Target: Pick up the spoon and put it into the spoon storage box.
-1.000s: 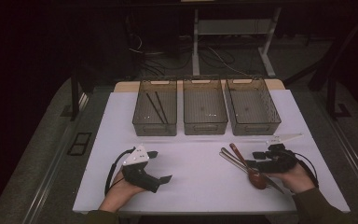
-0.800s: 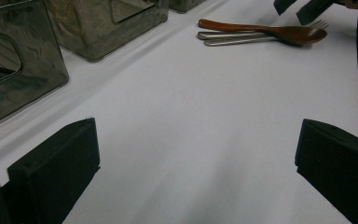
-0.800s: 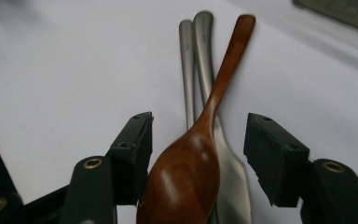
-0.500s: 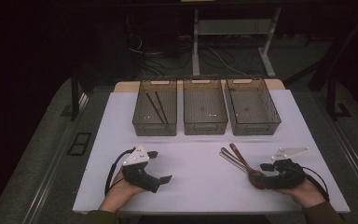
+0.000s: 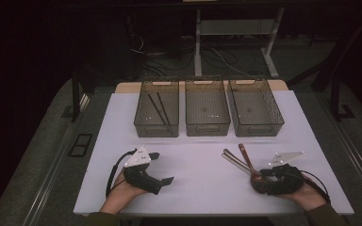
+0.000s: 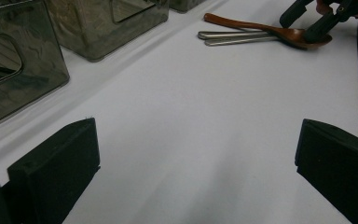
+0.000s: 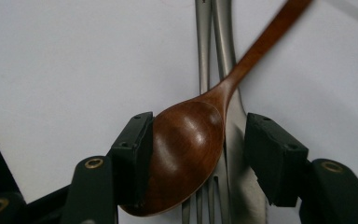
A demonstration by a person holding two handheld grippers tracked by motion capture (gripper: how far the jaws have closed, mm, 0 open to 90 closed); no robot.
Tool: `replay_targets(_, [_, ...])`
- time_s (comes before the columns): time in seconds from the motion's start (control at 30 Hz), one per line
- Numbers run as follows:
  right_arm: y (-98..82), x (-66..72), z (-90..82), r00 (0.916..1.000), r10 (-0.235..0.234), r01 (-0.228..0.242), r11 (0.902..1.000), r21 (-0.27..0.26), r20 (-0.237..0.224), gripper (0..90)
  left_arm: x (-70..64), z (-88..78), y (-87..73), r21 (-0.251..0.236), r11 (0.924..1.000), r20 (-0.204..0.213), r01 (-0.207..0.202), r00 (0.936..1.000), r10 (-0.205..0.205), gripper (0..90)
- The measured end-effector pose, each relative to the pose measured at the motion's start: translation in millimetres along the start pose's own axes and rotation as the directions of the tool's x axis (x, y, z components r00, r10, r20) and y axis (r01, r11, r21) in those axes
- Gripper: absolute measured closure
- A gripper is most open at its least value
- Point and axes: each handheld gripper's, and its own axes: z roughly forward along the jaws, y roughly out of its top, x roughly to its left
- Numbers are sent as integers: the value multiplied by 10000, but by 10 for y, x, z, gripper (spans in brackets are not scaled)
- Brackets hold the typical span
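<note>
A brown wooden spoon (image 5: pixel 248 162) lies across a metal fork (image 7: pixel 204 56) and knife (image 7: pixel 223 46) on the white table top (image 5: pixel 202 188), at the front right. My right gripper (image 7: pixel 200 140) straddles the spoon's bowl (image 7: pixel 186 149). Its left pad touches the bowl, while the right pad stands clear over the knife blade. Those jaws have just been closing a little with the bowl between them. At the front left, my left gripper (image 6: pixel 196 140) rests low with its jaws wide open and nothing between them.
Three clear bins stand in a row at the back: the left bin (image 5: pixel 155 129) holds black chopsticks (image 5: pixel 159 108), beside it the middle bin (image 5: pixel 207 128) and right bin (image 5: pixel 257 128). In the left gripper view the right gripper (image 6: pixel 300 28) shows far off by the spoon.
My right gripper has shifted toward the near right edge and sunk slightly, ending with its jaws around the spoon's bowl. The left gripper and the cutlery have stayed put.
</note>
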Motion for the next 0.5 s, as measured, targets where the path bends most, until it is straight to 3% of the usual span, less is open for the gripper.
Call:
replay_targets(0.2, [20, 14, -62, 9998, 110, -116, 9994, -334, -172, 393, -1, -6, 0, -25, 10000, -33, 39, 10000, -39, 0])
replay_targets(0.33, [15, 57, -49, 9996, 76, -79, 9999, -113, -272, 350, 3, -6, -2, -10, 10000, -41, 29, 10000, -29, 0])
replay_targets(0.5, [2, 95, -14, 9999, -147, 147, 9998, 99, 44, 339, -3, 2, -2, -15, 10000, -24, 4, 10000, -4, 0])
